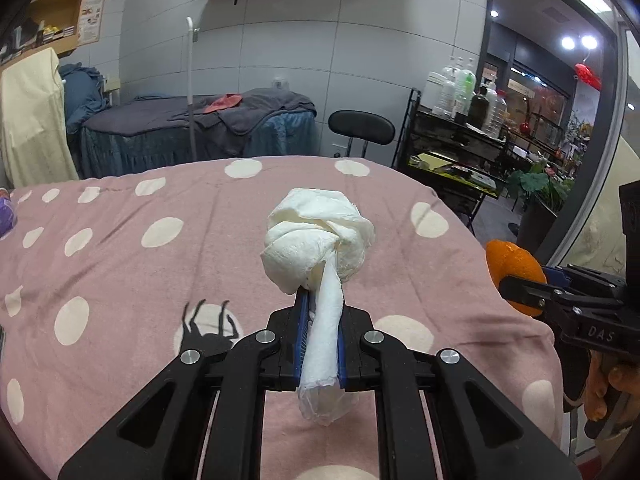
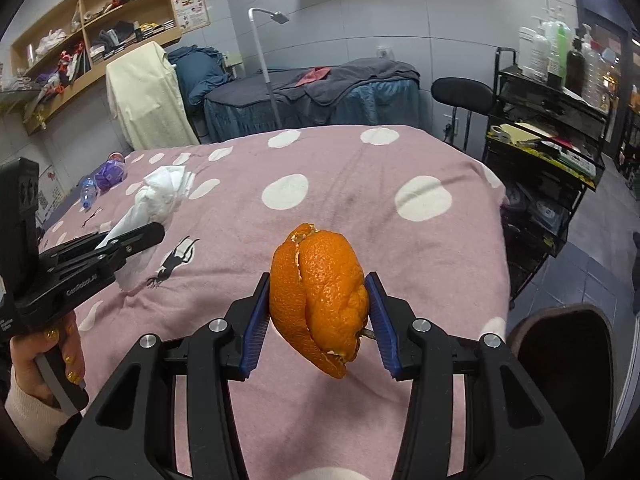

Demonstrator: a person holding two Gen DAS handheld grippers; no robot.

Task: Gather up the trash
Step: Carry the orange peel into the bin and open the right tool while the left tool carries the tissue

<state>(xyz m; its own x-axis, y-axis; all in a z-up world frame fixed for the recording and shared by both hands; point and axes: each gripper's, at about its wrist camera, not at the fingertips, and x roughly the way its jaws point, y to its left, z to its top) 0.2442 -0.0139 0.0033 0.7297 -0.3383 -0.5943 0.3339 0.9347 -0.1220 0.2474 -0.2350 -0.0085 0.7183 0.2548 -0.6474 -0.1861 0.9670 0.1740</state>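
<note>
My left gripper [image 1: 320, 300] is shut on a crumpled white tissue wad [image 1: 316, 236], held above the pink polka-dot bed cover [image 1: 120, 264]; the tissue's tail hangs back between the blue pads. It also shows in the right wrist view [image 2: 160, 196], clamped in the left gripper [image 2: 152, 232]. My right gripper [image 2: 318, 284] is shut on an orange peel [image 2: 320, 296], held above the bed cover [image 2: 400, 248]. The peel [image 1: 514, 268] and right gripper [image 1: 516, 284] show at the right edge of the left wrist view.
A plastic bottle [image 2: 89, 193] and a purple wrapper [image 2: 109, 174] lie at the bed's far left. A black trolley with bottles [image 2: 544, 120] stands right of the bed. A black stool [image 2: 462, 94] and a second bed [image 2: 312, 96] stand behind.
</note>
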